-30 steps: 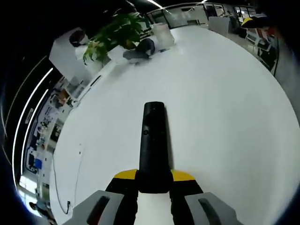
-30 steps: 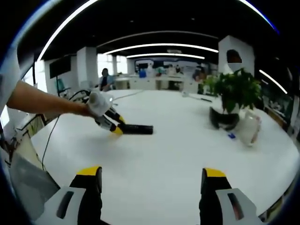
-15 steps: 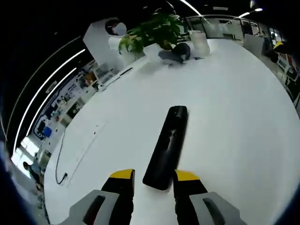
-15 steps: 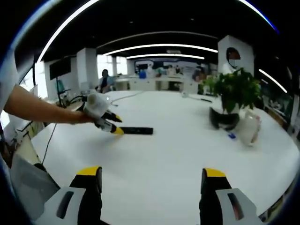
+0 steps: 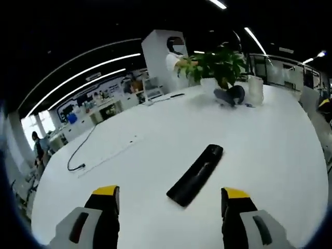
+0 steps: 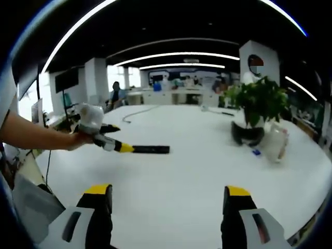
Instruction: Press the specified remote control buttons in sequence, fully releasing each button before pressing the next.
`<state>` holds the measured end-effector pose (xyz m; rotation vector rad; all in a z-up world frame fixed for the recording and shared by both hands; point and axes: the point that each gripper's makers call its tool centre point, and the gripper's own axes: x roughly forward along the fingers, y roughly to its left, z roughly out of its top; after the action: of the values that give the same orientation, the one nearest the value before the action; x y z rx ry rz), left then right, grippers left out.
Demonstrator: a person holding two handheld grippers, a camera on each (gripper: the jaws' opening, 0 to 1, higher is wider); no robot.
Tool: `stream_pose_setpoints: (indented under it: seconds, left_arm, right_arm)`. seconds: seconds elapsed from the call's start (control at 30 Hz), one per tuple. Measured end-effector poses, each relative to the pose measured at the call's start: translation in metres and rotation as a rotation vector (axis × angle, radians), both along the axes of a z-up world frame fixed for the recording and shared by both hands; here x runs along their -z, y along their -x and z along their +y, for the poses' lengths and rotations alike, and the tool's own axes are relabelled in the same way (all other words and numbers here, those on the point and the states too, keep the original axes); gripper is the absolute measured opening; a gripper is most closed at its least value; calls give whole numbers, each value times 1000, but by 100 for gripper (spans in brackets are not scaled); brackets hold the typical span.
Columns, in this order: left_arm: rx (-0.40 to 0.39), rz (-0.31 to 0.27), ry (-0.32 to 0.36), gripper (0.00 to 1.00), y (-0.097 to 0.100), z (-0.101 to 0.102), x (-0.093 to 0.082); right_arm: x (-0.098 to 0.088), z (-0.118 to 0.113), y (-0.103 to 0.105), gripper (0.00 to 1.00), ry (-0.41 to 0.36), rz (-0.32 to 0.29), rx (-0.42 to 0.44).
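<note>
The remote point(image 5: 195, 175) lies flat on the white surface point(image 5: 270, 155), free of both grippers, between and just ahead of the left gripper point(image 5: 170, 199), whose fingers stand wide apart w/ nothing in them. In the right gripper view the same remote point(image 6: 150, 149) shows as a dark bar just beside the left gripper's yellow tip, the person's hand point(image 6: 78, 137) behind it; whether tip and remote touch can't be told from there. The right gripper point(image 6: 169, 199) hangs well back, fingers also spread wide, holding nothing. Risks, as judged: nothing pins the remote, so a button press w/ one fingertip could skid or spin it on the slick surface, esp. if the push comes in at an angle rather than straight down. Buttons can't be made out on the dark body, so hitting the wrong one, or two at once, is likely w/ a blunt tip. A plant point(image 6: 258, 101) and a pale jug point(image 6: 274, 143) stand well apart, no hazard. A cable point(image 5: 98, 155) lies near the left side; it could snag a low sweep.
</note>
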<state>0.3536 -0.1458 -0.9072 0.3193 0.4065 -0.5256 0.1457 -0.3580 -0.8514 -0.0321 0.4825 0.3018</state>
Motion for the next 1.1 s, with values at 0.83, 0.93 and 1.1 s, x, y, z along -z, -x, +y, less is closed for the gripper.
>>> stream_pose_setpoints:
  seconds: [0.83, 0.93, 1.1]
  left_arm:
    - [-223, -104, 148, 100, 123, 73, -68]
    - [-252, -114, 149, 100, 137, 85, -73]
    - [-293, -111, 137, 100, 155, 104, -77]
  right_arm:
    - [-17, -2, -3, 99, -62, -84, 23]
    - [-18, -4, -3, 99, -62, -88, 29]
    - [-17, -3, -2, 99, -57, -86, 29]
